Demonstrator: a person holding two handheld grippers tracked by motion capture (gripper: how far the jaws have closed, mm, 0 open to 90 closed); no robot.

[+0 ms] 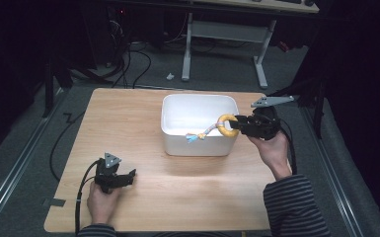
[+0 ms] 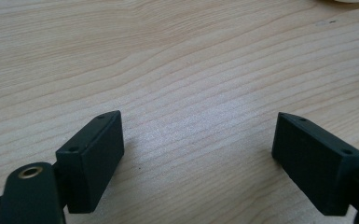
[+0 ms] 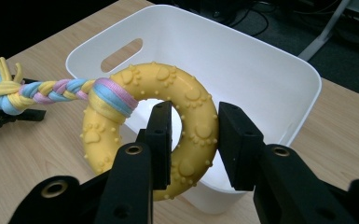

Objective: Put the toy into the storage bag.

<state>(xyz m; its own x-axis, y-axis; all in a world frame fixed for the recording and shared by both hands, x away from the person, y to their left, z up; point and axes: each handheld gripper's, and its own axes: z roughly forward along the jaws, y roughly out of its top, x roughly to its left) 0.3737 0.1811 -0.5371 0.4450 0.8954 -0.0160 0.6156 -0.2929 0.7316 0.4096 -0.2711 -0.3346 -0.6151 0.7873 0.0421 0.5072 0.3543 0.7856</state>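
A yellow rubber ring toy [image 1: 226, 125] [image 3: 186, 116] with a braided pastel rope tail [image 1: 201, 135] [image 3: 42, 89] hangs over the right rim of the white tub [image 1: 197, 143] [image 3: 279, 60]. My right gripper [image 1: 238, 123] [image 3: 195, 140] is shut on the ring, one jaw through its hole and one outside. The rope trails left across the tub's front part. My left gripper [image 1: 128, 175] [image 2: 198, 154] rests low over the wooden table [image 1: 177, 192] at the front left, its jaws open with only bare wood between them.
The white tub stands in the middle of the table toward the back and has a slot handle [image 3: 121, 54] in its wall. Beyond the table's far edge are a desk frame [image 1: 227, 37] and cables on the floor.
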